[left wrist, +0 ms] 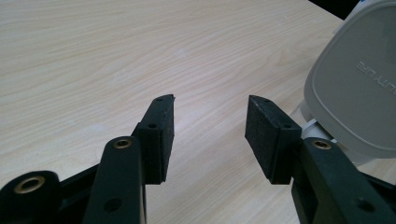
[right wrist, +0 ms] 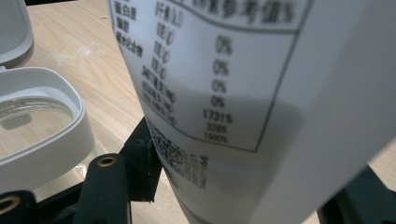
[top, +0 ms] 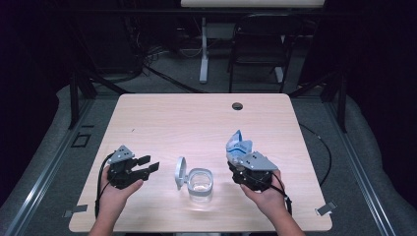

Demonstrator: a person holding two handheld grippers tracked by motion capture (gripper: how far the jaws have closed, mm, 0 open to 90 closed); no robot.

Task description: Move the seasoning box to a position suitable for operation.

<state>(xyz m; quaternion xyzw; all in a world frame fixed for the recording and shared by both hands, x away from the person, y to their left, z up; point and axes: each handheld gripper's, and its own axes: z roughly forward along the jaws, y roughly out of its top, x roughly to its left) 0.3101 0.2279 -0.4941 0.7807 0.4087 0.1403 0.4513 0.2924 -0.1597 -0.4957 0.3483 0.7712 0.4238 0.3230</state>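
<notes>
On the light wooden table [top: 162, 118] the person's right gripper [top: 242, 164] had its jaws closed on a white and blue pouch [top: 239, 146], which stood upright out of the gripper at the right of the high view, above the table's near half. In the right gripper view the pouch [right wrist: 243, 93] ran up between the two black jaws, its white face printed with a table of small dark figures and percentages, and the left jaw pressed against its side; the jaws stood fairly wide, held apart by the pouch's body. Just to the left of that gripper, near the middle of the table's front half, stood a clear container [top: 200, 184] with a white rim, and its white lid [top: 180, 172] stood up on edge from the container's left side. The right gripper view showed the same container [right wrist: 42, 135] close beside the pouch, apart from it. The left gripper [top: 147, 165] rested at the left of the table in the person's left hand [top: 115, 194], pointing toward the lid, its jaws open with nothing between them. In the left gripper view bare wood showed in the gap between the pads [left wrist: 163, 135], and the lid [left wrist: 359, 88] stood just beyond the right jaw, not gripped.
</notes>
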